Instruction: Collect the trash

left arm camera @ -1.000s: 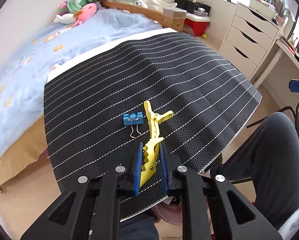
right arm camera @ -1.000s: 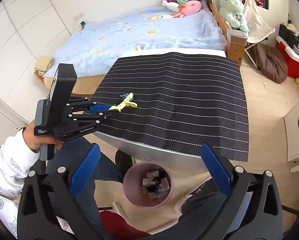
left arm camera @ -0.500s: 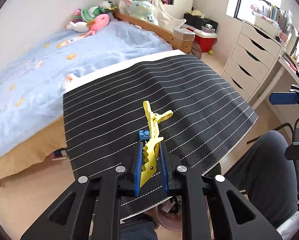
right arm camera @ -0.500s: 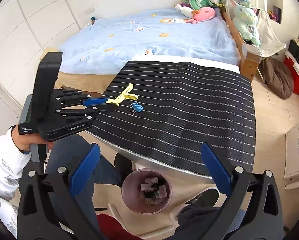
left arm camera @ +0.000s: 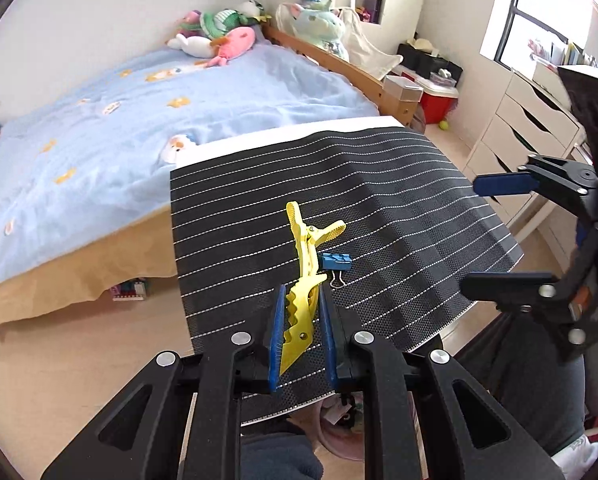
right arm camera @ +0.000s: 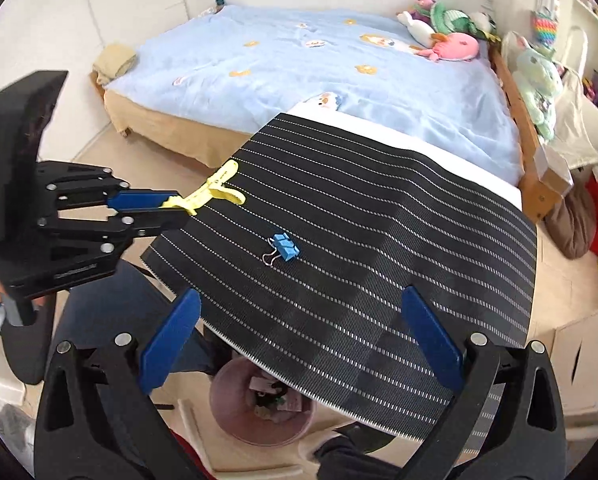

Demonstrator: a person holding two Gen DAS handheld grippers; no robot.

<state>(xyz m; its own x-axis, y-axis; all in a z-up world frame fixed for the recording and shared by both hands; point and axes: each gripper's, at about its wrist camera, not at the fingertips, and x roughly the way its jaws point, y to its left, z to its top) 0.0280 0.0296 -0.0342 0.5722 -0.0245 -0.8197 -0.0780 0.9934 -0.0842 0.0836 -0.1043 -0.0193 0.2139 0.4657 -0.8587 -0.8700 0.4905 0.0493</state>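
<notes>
Yellow hair clip [left arm camera: 301, 298] clamped in left tongs [left arm camera: 302, 334], right tongs [right arm camera: 299, 334] wide and empty, pink bin [right arm camera: 235, 408] half hidden under mat [right arm camera: 379, 264]

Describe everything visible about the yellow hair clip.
The yellow hair clip is a long plastic alligator clip with wavy toothed jaws and a small metal pivot pin. The left gripper is shut on its jaw end; its two handle tails splay out beyond the fingers, held above the striped black mat, touching nothing else.

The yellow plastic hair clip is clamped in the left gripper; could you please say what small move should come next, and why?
Probably carry the yellow plastic hair clip back over the pink round bin below the mat's near edge, since the left gripper holds it above the black striped mat, not over the bin.
</notes>
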